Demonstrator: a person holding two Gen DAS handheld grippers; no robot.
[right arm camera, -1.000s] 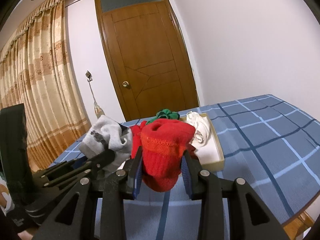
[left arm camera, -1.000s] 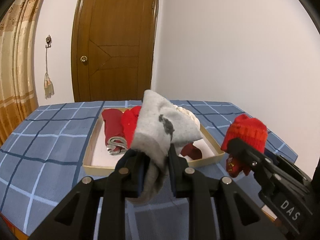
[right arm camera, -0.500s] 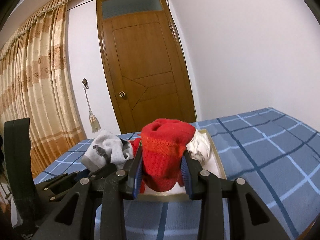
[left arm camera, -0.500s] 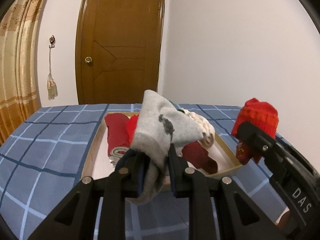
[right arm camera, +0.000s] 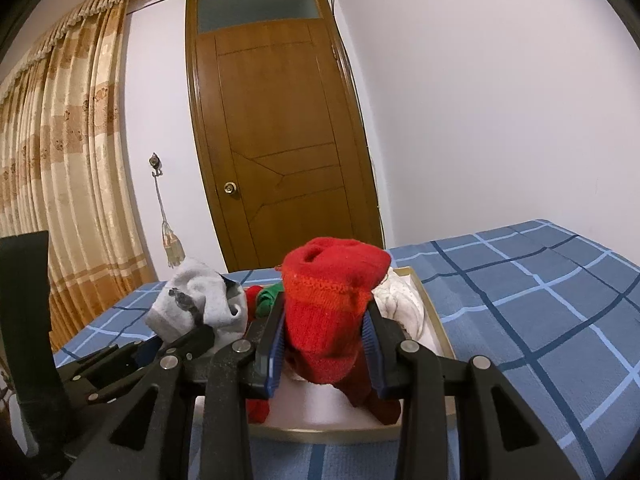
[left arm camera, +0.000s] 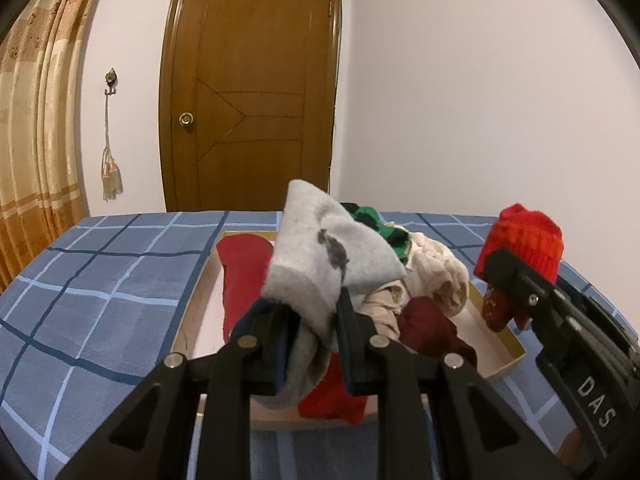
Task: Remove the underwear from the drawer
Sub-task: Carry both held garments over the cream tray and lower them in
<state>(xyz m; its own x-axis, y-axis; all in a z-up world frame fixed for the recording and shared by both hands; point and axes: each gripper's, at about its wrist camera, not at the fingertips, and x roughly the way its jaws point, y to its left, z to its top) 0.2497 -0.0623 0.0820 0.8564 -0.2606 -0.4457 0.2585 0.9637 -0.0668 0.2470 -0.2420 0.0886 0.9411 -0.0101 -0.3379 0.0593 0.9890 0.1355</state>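
Both my grippers hold garments above the shallow drawer on the blue checked bedspread.
My left gripper pinches a grey sock; my right gripper clamps a red knit piece. Only the left view shows the dark-red garment inside.

- The left gripper is clamped on a grey sock, which stands up between the jaws and hangs below them.
- The sock bears a small dark mark.
- Behind it a shallow tray lies on a blue checked cover.
- In the tray lie a red garment at the left, a green and black piece at the back, cream cloth and a dark red piece.
- At the right, the right gripper holds a red knit sock above the tray's right edge.
- A wooden door stands behind, a curtain at the left, and a tassel hangs from a hook.
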